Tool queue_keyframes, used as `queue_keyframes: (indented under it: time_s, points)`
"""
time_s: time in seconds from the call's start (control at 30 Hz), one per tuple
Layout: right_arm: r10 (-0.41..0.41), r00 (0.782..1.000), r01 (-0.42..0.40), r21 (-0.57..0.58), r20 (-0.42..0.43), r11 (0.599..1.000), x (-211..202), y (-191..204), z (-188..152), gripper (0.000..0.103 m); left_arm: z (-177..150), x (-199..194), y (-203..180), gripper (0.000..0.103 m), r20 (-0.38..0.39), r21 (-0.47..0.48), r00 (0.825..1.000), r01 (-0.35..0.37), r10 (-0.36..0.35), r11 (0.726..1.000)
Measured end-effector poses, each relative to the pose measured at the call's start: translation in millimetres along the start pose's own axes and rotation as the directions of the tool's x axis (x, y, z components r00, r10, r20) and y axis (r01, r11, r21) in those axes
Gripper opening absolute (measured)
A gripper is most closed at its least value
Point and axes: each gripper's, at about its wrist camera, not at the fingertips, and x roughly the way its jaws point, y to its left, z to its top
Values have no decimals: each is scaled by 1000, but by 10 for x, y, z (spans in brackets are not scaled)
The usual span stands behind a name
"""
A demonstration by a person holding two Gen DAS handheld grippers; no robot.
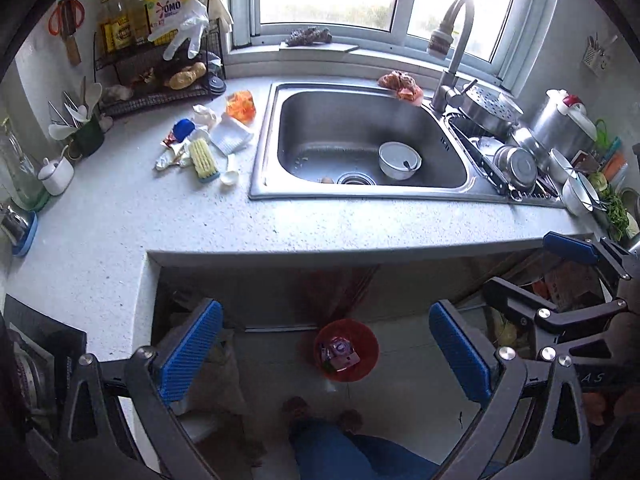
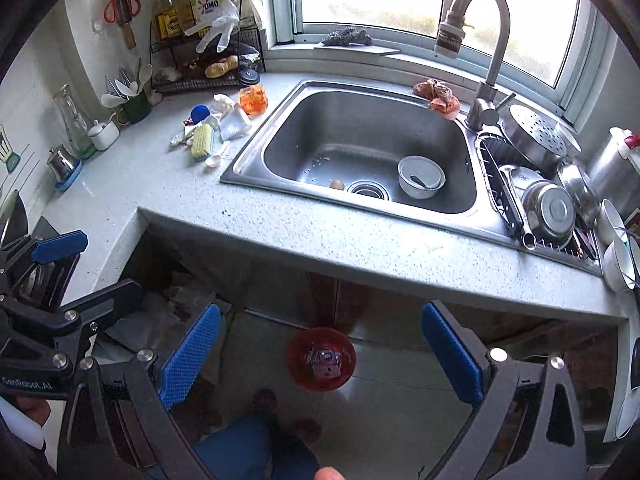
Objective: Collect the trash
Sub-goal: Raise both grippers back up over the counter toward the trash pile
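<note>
A heap of trash (image 1: 200,136) (image 2: 214,128) lies on the grey counter left of the sink: crumpled wrappers, a white foam tray (image 1: 232,136) (image 2: 236,122), an orange plastic bag (image 1: 241,106) (image 2: 253,100), a blue lid (image 1: 184,128) (image 2: 200,113), a yellow brush (image 1: 203,156) (image 2: 202,142) and a white spoon. A red bin (image 1: 346,349) (image 2: 321,359) with some wrappers inside stands on the floor under the counter. My left gripper (image 1: 326,358) and right gripper (image 2: 320,356) both hang open and empty in front of the counter, above the bin.
The steel sink (image 1: 360,144) (image 2: 372,152) holds a white bowl (image 1: 399,160) (image 2: 421,176) and an egg (image 2: 337,184). A dish rack (image 1: 516,160) (image 2: 540,200) with metal bowls stands to its right. A wire shelf with bottles (image 1: 160,40) (image 2: 208,32) fills the back left corner. A person's legs and feet (image 1: 328,432) show below.
</note>
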Motion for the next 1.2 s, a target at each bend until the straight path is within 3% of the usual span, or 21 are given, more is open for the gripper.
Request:
queue_keyframes:
  time_s: [0.23, 0.4, 0.8, 1.03, 1.2]
  points:
    - [39, 998, -37, -52, 44, 998, -104, 144, 326, 101, 250, -237, 204, 103, 54, -15, 998, -44, 44, 999]
    - [59, 997, -54, -89, 57, 995, 4, 273, 567, 101, 396, -149, 441, 103, 57, -27, 997, -42, 44, 999]
    - [76, 997, -79, -143, -21, 987, 791, 796, 1454, 101, 1038, 461, 1455, 103, 10, -85, 998, -56, 57, 995]
    - [103, 991, -117, -188, -86, 975, 1343, 1303, 2043, 99, 1369, 821, 2252, 103, -54, -147, 997, -54, 46, 988]
    - [133, 978, -164, -201, -159, 966, 1776, 1633, 2260, 97, 1465, 1127, 2700, 103, -113, -177, 992, -83, 63, 981]
